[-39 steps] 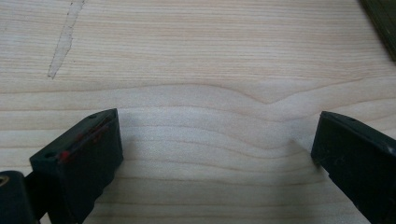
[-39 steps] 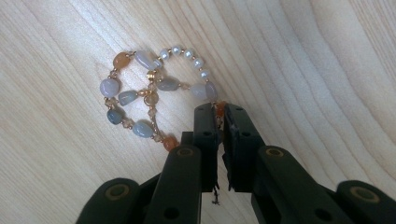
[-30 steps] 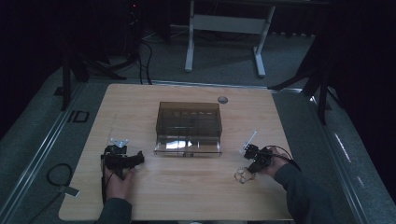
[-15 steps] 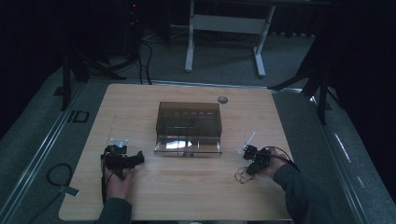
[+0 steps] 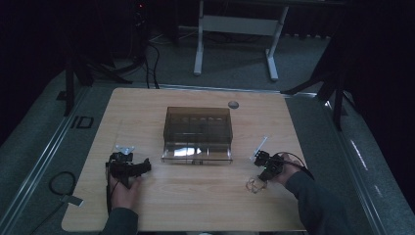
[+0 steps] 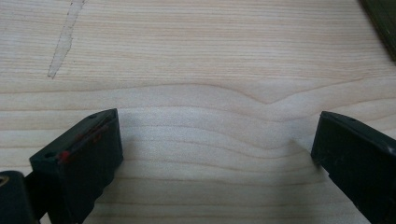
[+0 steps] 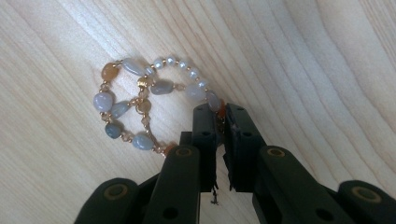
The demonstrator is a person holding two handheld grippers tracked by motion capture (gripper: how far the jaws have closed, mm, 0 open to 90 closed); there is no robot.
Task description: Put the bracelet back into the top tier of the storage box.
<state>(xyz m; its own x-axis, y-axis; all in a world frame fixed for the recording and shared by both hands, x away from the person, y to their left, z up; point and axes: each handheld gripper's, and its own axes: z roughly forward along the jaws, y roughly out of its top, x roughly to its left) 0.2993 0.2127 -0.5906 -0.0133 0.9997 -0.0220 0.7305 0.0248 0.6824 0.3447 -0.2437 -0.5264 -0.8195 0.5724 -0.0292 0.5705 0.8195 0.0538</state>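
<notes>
A beaded bracelet (image 7: 140,105) of pale stones, pearls and gold links lies on the wooden table (image 5: 195,196); in the high view the bracelet (image 5: 254,185) sits near the front right. My right gripper (image 7: 220,114) is shut on the bracelet's near side, its jaws pinching a few beads. In the high view the right gripper (image 5: 265,169) rests just behind the bracelet, held by a sleeved hand. My left gripper (image 6: 212,140) hovers low over bare wood with its jaws wide apart and nothing between them; from above the left gripper (image 5: 128,167) is at the front left.
A smoky transparent box (image 5: 197,133) with several compartments stands at the table's middle. A small round disc (image 5: 233,104) lies near the back edge. A clear strip (image 5: 260,145) lies by the right hand. Table legs and cables stand on the floor beyond.
The right gripper has shifted slightly toward the bracelet. The left gripper has not visibly moved.
</notes>
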